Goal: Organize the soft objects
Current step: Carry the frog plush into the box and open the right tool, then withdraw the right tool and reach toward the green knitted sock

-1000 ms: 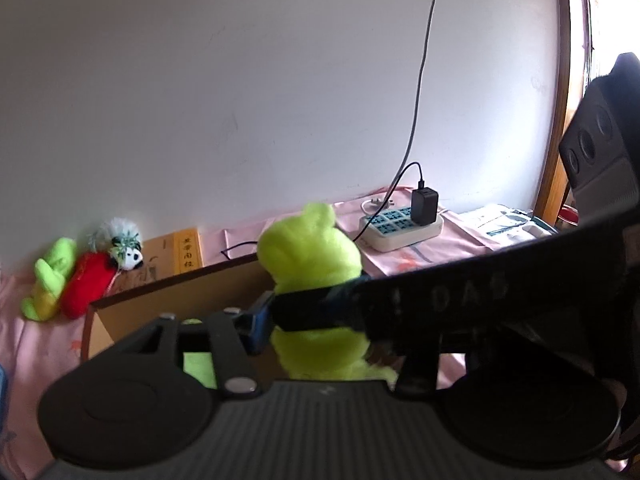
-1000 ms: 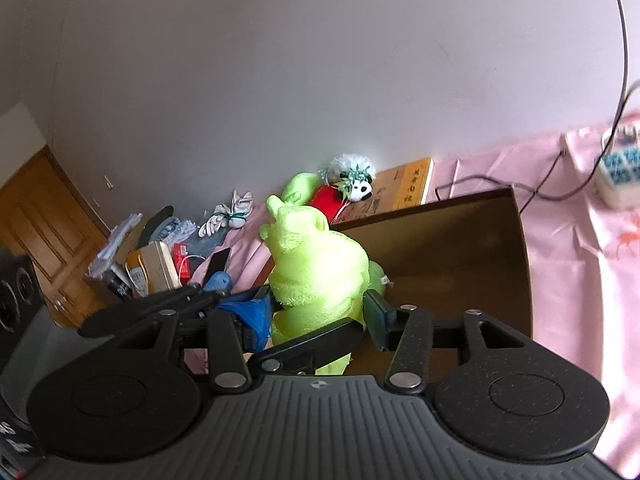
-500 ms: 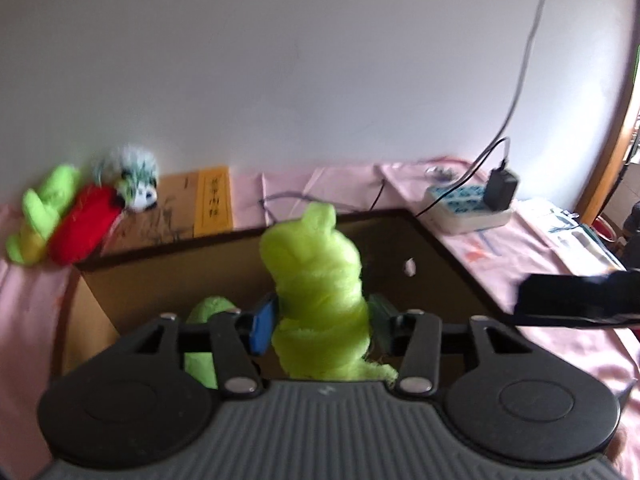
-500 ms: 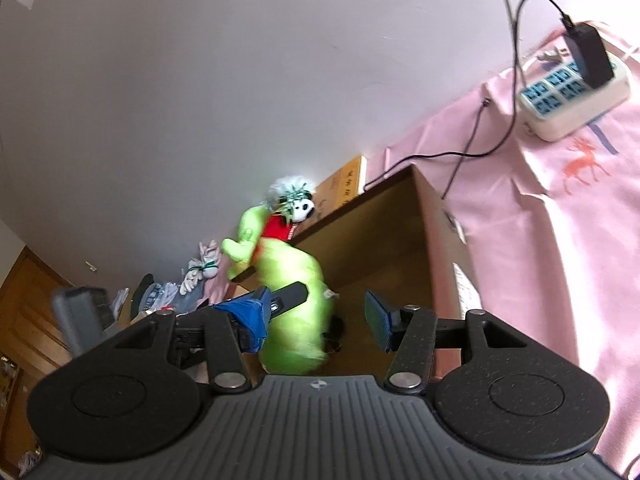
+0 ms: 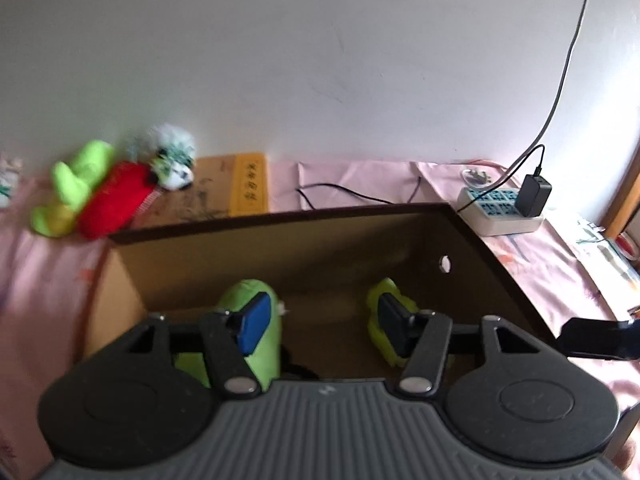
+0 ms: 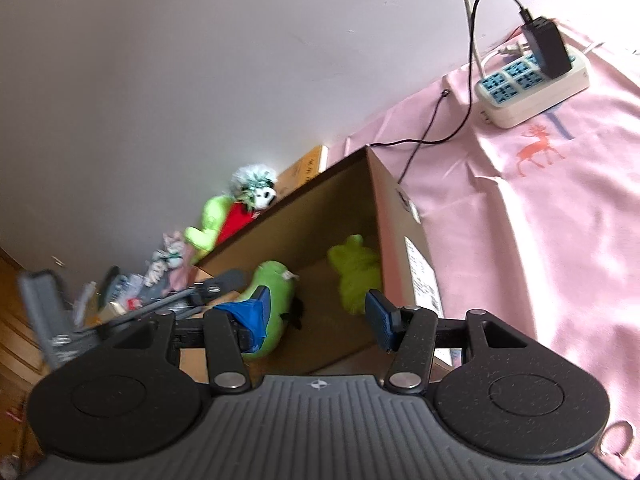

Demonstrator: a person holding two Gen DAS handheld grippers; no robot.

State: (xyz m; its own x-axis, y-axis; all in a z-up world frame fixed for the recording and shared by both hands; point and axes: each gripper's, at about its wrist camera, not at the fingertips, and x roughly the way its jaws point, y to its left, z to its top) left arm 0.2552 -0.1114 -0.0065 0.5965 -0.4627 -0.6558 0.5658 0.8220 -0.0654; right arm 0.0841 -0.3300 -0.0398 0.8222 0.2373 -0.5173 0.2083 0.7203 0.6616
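The jaws of the left gripper [image 5: 323, 327] are seen opening, with nothing pressed between the pads; only the inside of the cardboard box [image 5: 280, 224] shows through the gap. The jaws of the right gripper [image 6: 318, 316] are held spread, and nothing is pinched there either. Both grippers are poised over the open box, which is set on a pink cloth [image 6: 540, 220]. On the box floor two soft toys are found: a yellow-green plush toy [image 6: 356, 268] lies close to the right-hand wall, and a darker green plush toy [image 6: 272, 300] lies apart from it toward the left; each is partly hidden behind a gripper finger in the left wrist view. Outside the box, beyond its far wall, a red plush toy [image 5: 116, 204] with a white head is laid just beside a lime-green plush toy [image 5: 72, 188], next to a flat brown and yellow package [image 5: 232, 192]. A white power strip [image 5: 500, 212] with a black adapter [image 5: 534, 196] plugged in is placed on the cloth past the box's right corner, near the white wall [image 5: 320, 60].
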